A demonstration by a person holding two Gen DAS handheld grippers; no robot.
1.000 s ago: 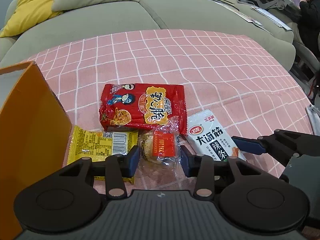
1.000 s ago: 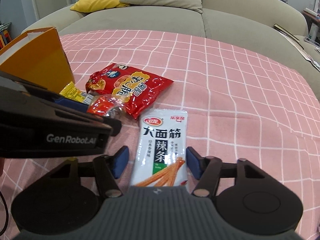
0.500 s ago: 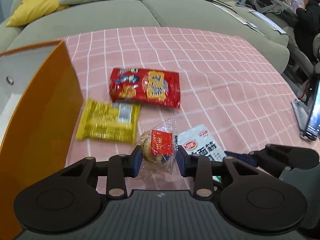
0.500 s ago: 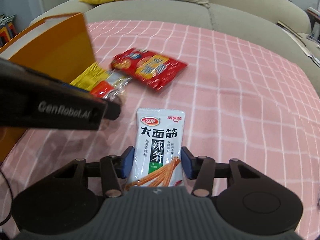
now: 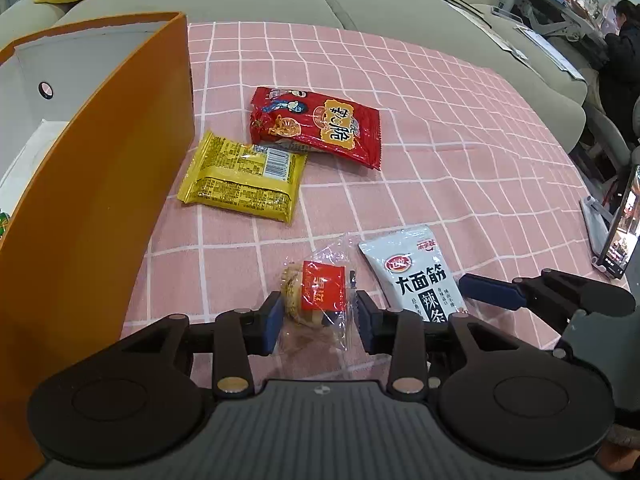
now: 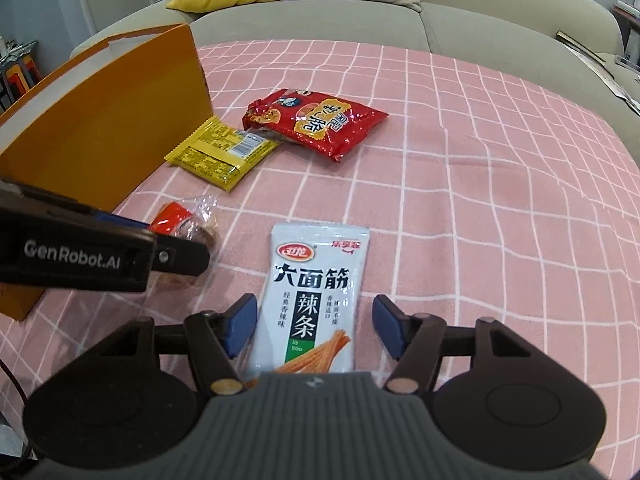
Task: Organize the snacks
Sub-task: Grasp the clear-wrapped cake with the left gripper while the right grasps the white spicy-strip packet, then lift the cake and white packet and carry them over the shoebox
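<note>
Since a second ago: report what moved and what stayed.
The left gripper pulled the pastry back from the yellow pack; its jaws just eased slightly, pads still on the wrapper. The right gripper drew the white pack away from the red bag, then its jaws just opened off it. Yellow pack, red bag and box stayed put.

Pink checked cloth (image 5: 440,128) — snack packets (image 5: 244,176), orange box (image 5: 100,184).
</note>
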